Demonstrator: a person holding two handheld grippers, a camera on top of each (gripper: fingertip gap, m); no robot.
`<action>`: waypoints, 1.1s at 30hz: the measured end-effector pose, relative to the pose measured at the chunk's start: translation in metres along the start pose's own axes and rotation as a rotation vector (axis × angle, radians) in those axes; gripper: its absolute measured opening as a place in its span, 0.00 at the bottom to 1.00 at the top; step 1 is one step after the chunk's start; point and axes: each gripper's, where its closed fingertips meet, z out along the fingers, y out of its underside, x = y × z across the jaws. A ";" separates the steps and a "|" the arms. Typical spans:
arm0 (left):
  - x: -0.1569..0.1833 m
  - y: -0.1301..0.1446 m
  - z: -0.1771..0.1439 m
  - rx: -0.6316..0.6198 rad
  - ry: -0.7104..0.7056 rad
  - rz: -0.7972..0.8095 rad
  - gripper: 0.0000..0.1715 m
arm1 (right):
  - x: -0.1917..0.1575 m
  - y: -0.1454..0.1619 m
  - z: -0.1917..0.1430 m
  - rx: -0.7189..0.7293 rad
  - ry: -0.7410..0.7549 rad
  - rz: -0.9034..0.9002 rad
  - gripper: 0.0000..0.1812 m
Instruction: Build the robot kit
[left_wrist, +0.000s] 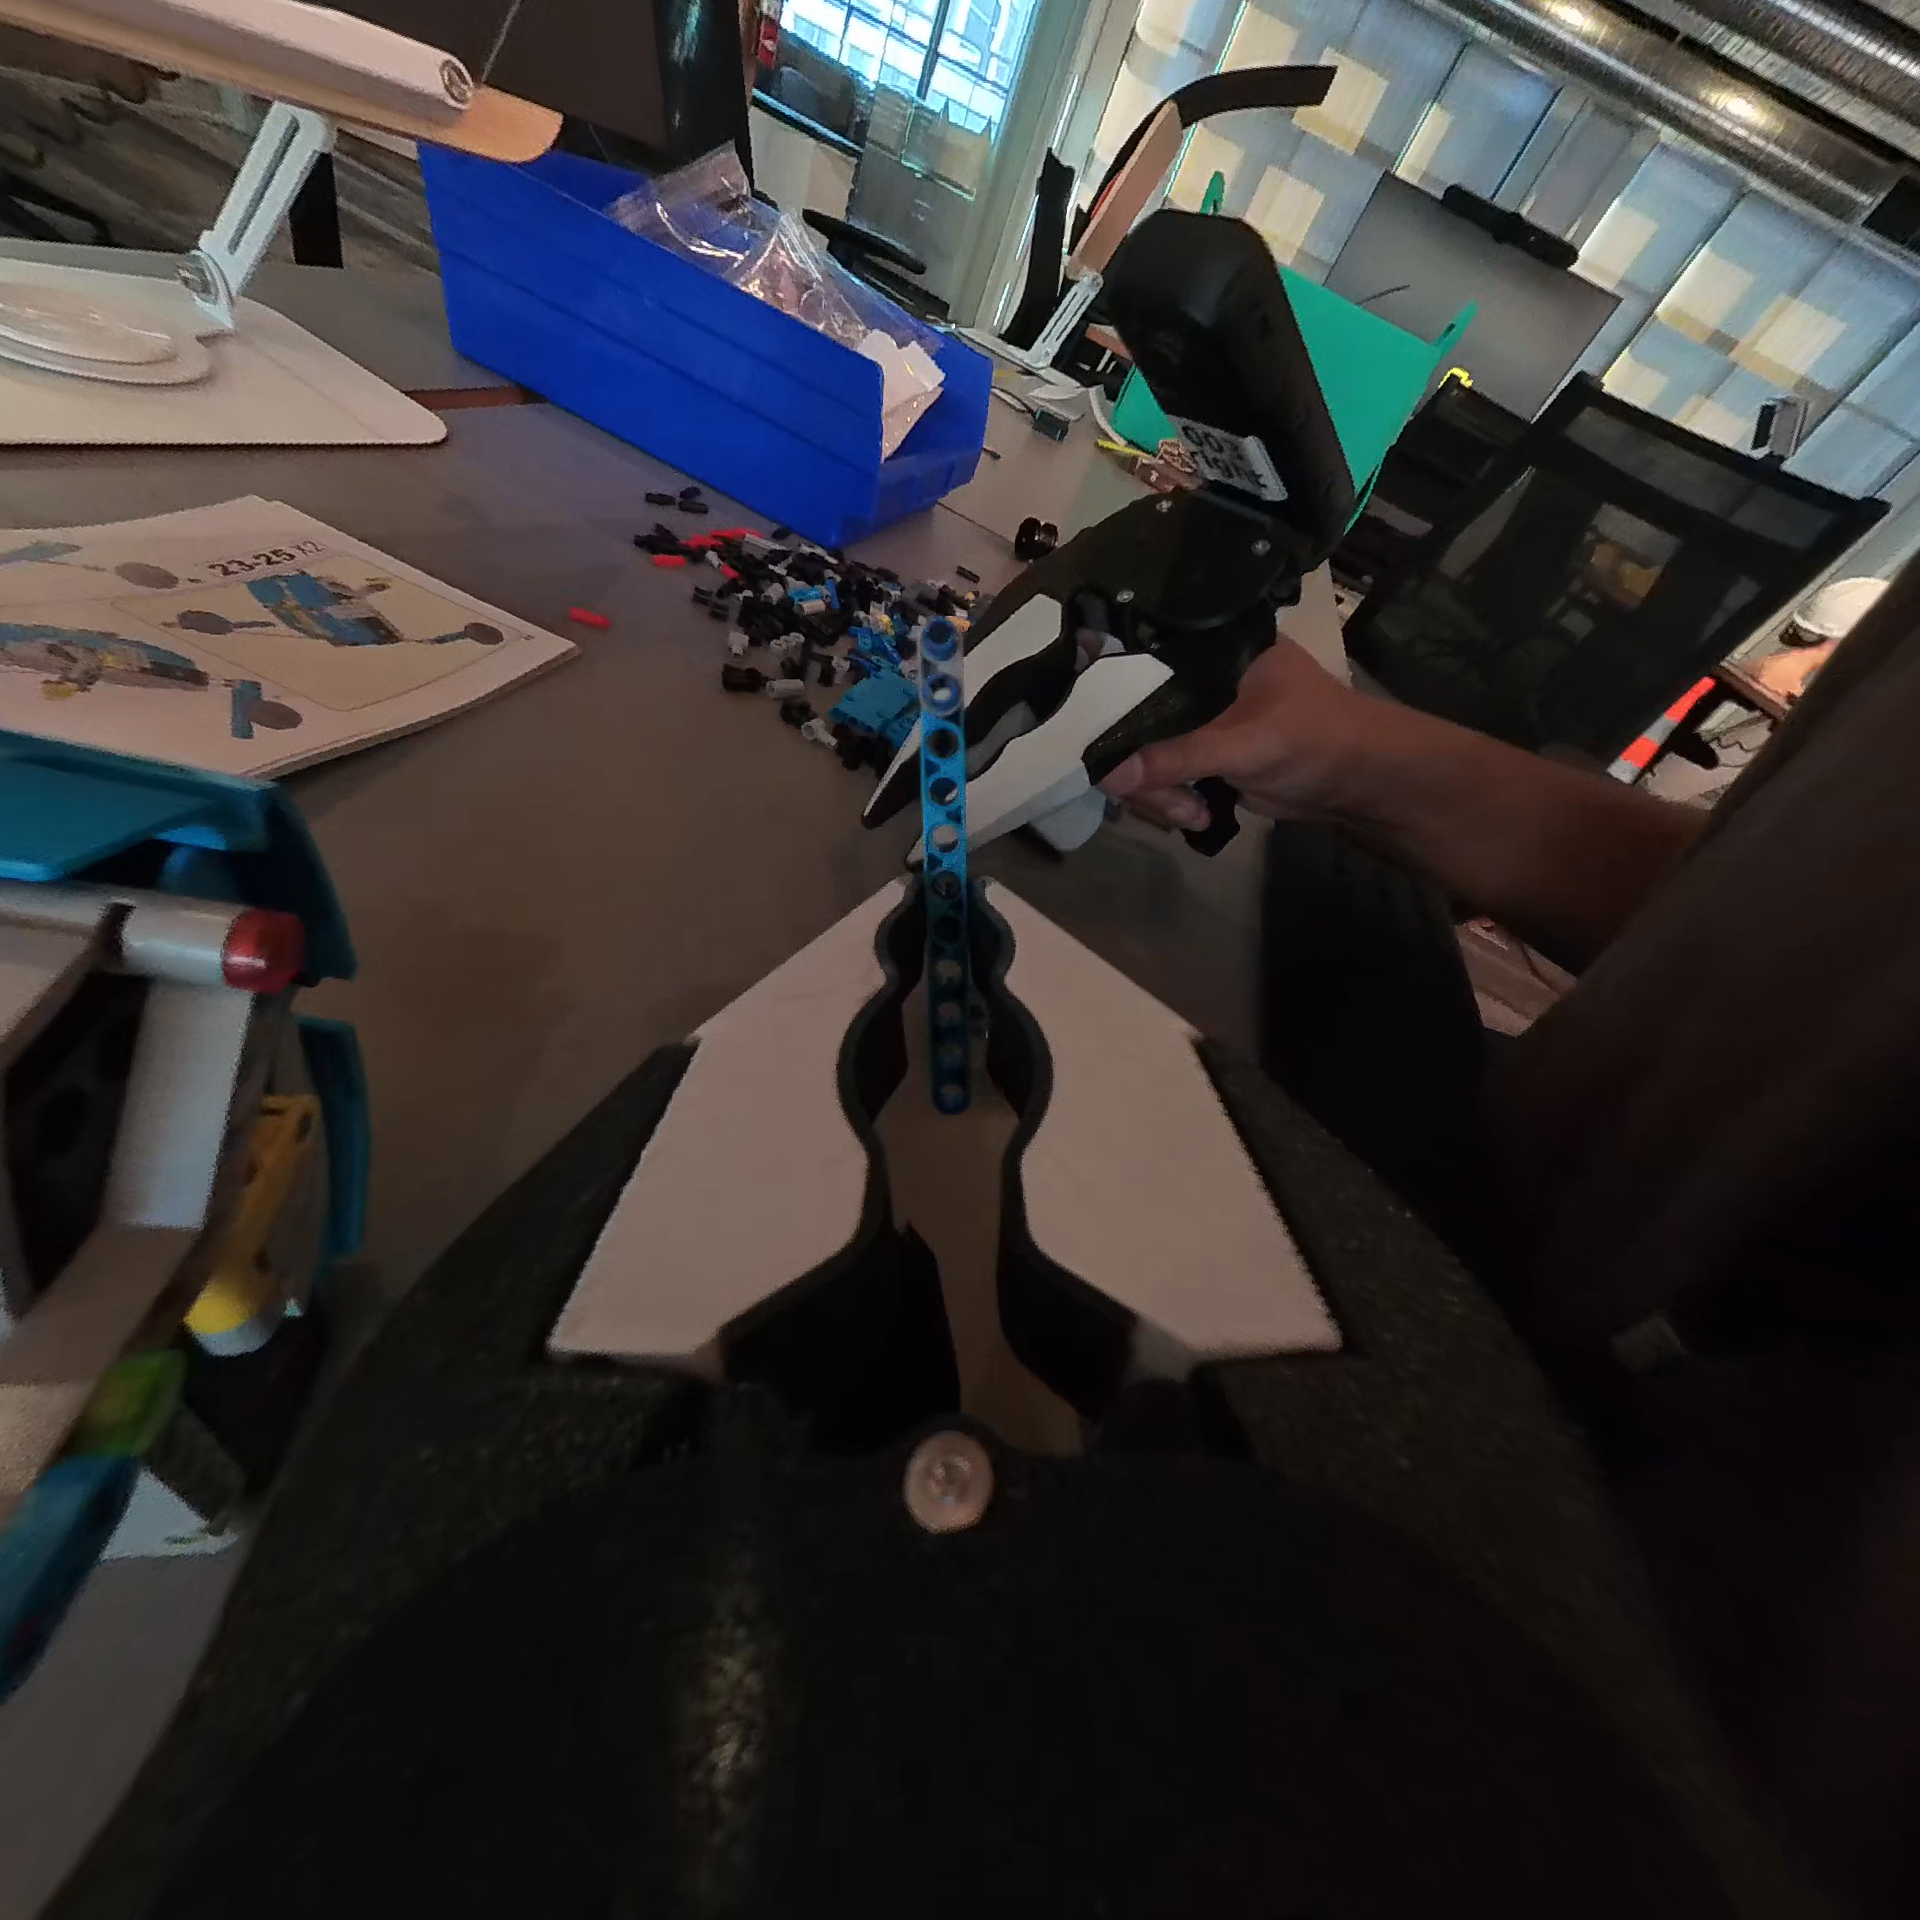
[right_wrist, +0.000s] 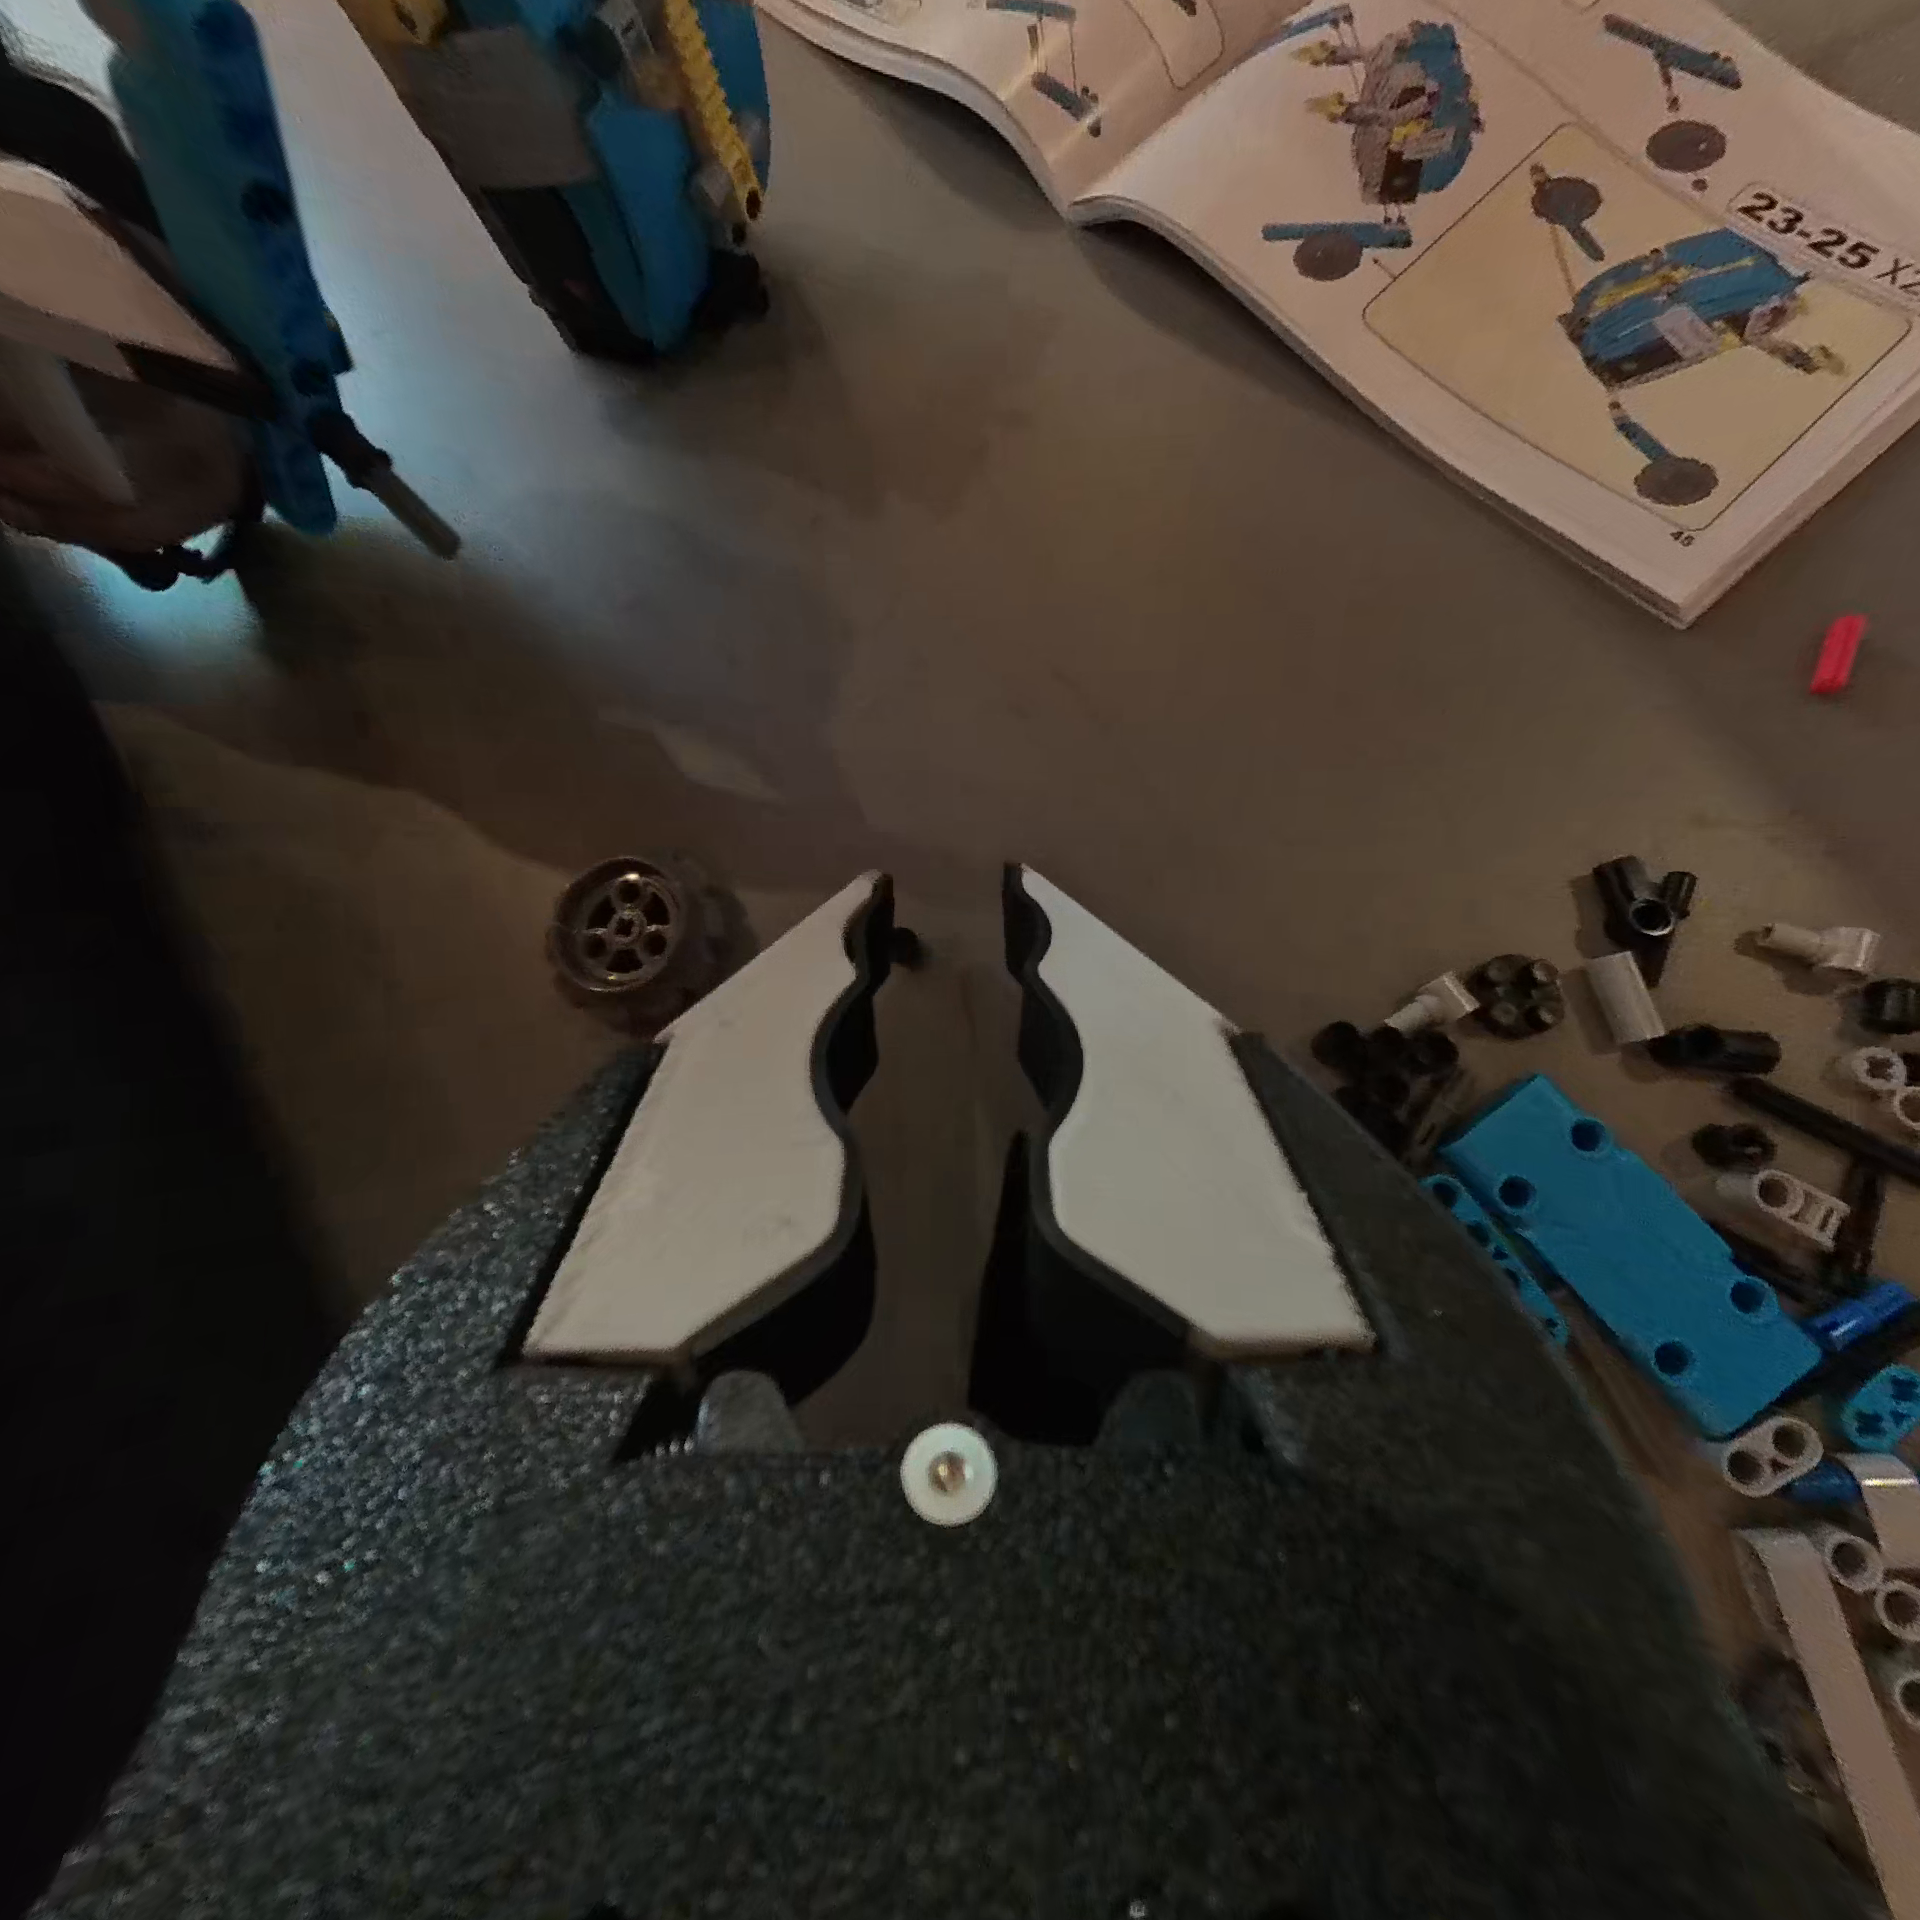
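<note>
My left gripper (left_wrist: 943, 894) is shut on a long blue beam with holes (left_wrist: 943, 769) and holds it upright above the grey table (left_wrist: 623, 883). The beam's top rises past my fingertips. My right gripper (right_wrist: 948, 894) is open and empty, low over the table. A small black piece (right_wrist: 906, 945) lies by its left fingertip, and a small spoked wheel (right_wrist: 623, 935) lies just to its left. In the left wrist view a hand holds the right gripper (left_wrist: 891, 842) just behind the beam. The beam (right_wrist: 281, 312) also shows at the top left of the right wrist view.
A partly built blue and yellow model (right_wrist: 623, 156) stands at the left (left_wrist: 187, 1039). An open instruction booklet (left_wrist: 260, 634) lies beyond it. Loose small pieces (left_wrist: 821, 623) are piled before a blue bin (left_wrist: 665, 343). A red piece (right_wrist: 1837, 652) lies alone. The gap from one gripper's tips to the other's is roughly 12 cm. About 6 cm separates my right fingertips from the small spoked wheel (right_wrist: 623, 935).
</note>
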 end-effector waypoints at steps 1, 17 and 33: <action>0.000 -0.001 0.000 0.007 0.002 -0.003 0.04 | -0.001 -0.001 0.000 -0.001 -0.009 0.005 0.12; -0.010 -0.032 -0.030 0.196 -0.044 0.005 0.04 | -0.057 0.021 0.003 -0.142 -0.002 -0.092 0.28; 0.004 -0.063 -0.054 0.427 0.241 -0.308 0.04 | -0.079 -0.060 -0.007 0.266 -0.166 0.071 0.20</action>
